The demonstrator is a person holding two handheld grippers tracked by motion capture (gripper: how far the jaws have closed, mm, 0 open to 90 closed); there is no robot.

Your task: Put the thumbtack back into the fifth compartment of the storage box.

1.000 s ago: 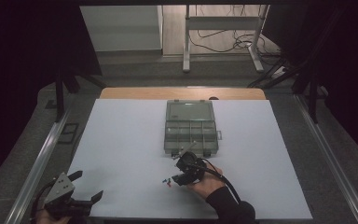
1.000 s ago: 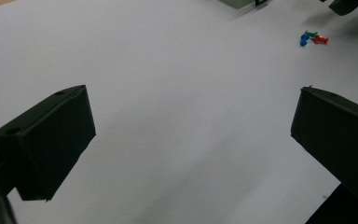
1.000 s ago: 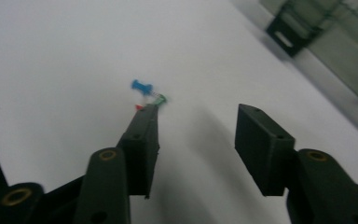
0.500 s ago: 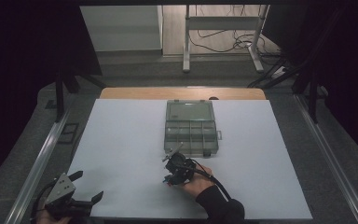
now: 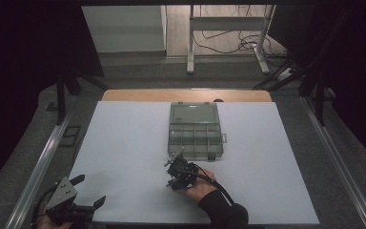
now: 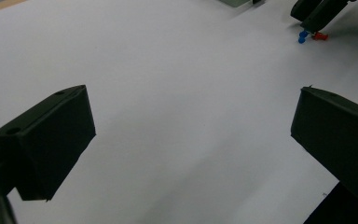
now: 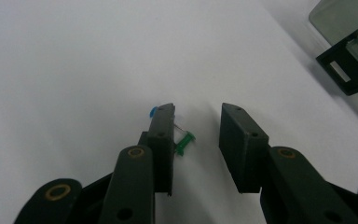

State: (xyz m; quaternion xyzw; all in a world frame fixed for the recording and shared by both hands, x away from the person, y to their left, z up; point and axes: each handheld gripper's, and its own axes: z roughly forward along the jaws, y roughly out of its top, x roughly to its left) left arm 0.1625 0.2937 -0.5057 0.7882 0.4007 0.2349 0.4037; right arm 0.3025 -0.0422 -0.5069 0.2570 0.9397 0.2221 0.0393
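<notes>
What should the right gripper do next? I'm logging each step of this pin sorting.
Probably close the right gripper on the green pushpin. Its jaws stand open over the white sheet with that pin lying between them, close to one jaw, so a gentle squeeze should catch it.

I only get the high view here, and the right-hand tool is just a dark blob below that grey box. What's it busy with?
Observer: Between the open jaws of the right gripper lies a green pushpin on the white sheet, right against the inner face of one jaw.
Operator: Any other pins around?
Observer: Yes, a blue pushpin and a red pushpin lie side by side on the sheet next to those jaws, seen from the left gripper view.
Operator: And the left tool, is it carrying something?
Observer: No, the left gripper has its jaws wide apart with bare white sheet between them.
</notes>
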